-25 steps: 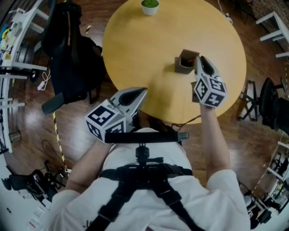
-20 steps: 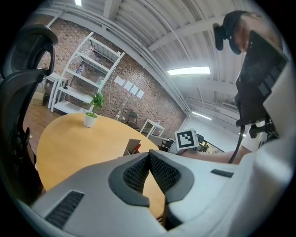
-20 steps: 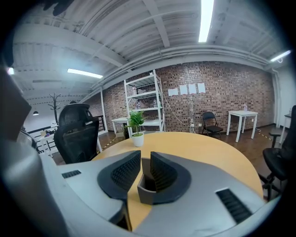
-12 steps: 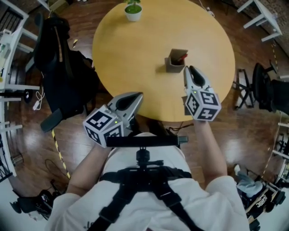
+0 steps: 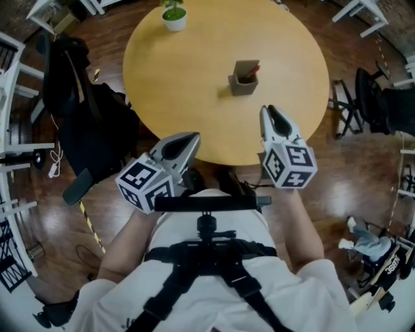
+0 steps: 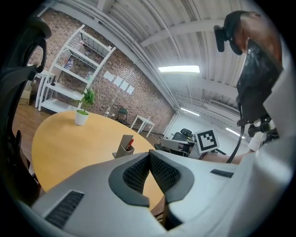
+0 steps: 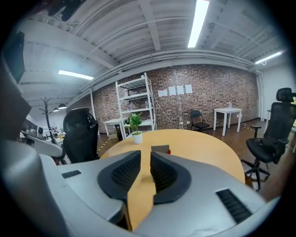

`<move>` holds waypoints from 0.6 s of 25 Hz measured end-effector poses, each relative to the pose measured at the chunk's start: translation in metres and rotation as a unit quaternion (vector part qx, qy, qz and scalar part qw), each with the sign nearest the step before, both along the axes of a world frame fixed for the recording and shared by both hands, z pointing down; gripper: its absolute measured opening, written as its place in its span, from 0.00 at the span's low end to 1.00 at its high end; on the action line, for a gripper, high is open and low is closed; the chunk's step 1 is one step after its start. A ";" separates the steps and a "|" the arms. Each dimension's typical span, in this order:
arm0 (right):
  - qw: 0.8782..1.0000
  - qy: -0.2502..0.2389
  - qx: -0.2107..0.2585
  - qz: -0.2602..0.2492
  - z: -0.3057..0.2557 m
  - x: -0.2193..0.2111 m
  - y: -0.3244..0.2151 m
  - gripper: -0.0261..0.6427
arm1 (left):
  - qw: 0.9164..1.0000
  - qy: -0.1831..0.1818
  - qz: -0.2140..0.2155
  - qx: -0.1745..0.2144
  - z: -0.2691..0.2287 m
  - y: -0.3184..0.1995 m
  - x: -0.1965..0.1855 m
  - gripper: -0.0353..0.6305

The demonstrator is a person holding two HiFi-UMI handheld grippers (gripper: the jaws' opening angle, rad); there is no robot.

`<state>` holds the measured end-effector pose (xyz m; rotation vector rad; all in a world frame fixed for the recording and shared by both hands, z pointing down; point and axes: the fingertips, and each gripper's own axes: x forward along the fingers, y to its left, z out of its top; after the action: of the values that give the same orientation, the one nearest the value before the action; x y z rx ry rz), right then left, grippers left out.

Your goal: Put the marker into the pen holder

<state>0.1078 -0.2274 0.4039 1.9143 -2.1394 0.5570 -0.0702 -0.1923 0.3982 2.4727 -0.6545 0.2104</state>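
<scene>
Round tabletop (image 5: 194, 78) of smooth yellow wood, seen from above over a dark, glossy plank floor (image 5: 337, 175). Near its middle stands the pen holder (image 5: 244, 79), a small grey-brown box with flat walls and a slanted open top; the marker (image 5: 251, 71), red, stands inside it, its upper end leaning against the holder's right rim. A potted plant (image 5: 173, 14), green leaves in a white round pot, sits at the far edge of the tabletop, well apart from the holder. The left claw (image 5: 191, 137), a grey moulded shell with black ribbed pads, hangs at the near edge; its own view shows the pads (image 6: 159, 171) pressed together at the tips with nothing between them. The right claw (image 5: 271, 111) points toward the holder from the near right edge; its pads (image 7: 162, 173) stand a narrow gap apart, and only bare tabletop shows through the gap. Each claw carries a cube (image 5: 288, 165) faced with black-and-white square markers. A black chair (image 5: 84, 110) draped in dark cloth stands left of the tabletop. Compared with one second ago, the right claw, whose tip was then just beside the holder, has drawn back toward the person and now lies well apart from it; the left claw keeps its place at the near edge, and the marker remains in the holder.
</scene>
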 end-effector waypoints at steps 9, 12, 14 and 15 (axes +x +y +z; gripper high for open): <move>0.999 -0.018 -0.009 0.036 0.002 -0.006 0.054 0.15 | 1.000 -0.009 0.026 0.000 0.004 0.010 -0.004 0.05; 0.999 -0.025 -0.014 0.046 0.007 -0.012 0.073 0.15 | 0.999 0.006 0.045 0.010 0.005 0.018 -0.004 0.05; 0.998 -0.027 -0.016 0.058 0.010 -0.014 0.084 0.15 | 0.998 0.009 0.057 0.011 0.006 0.025 -0.005 0.05; 0.997 -0.028 -0.016 0.063 0.011 -0.015 0.090 0.15 | 0.998 0.008 0.063 0.010 0.008 0.028 -0.005 0.05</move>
<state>0.0930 -0.1376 0.4150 2.0510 -2.0388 0.6722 -0.0750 -0.1640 0.4059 2.5348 -0.4960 0.2330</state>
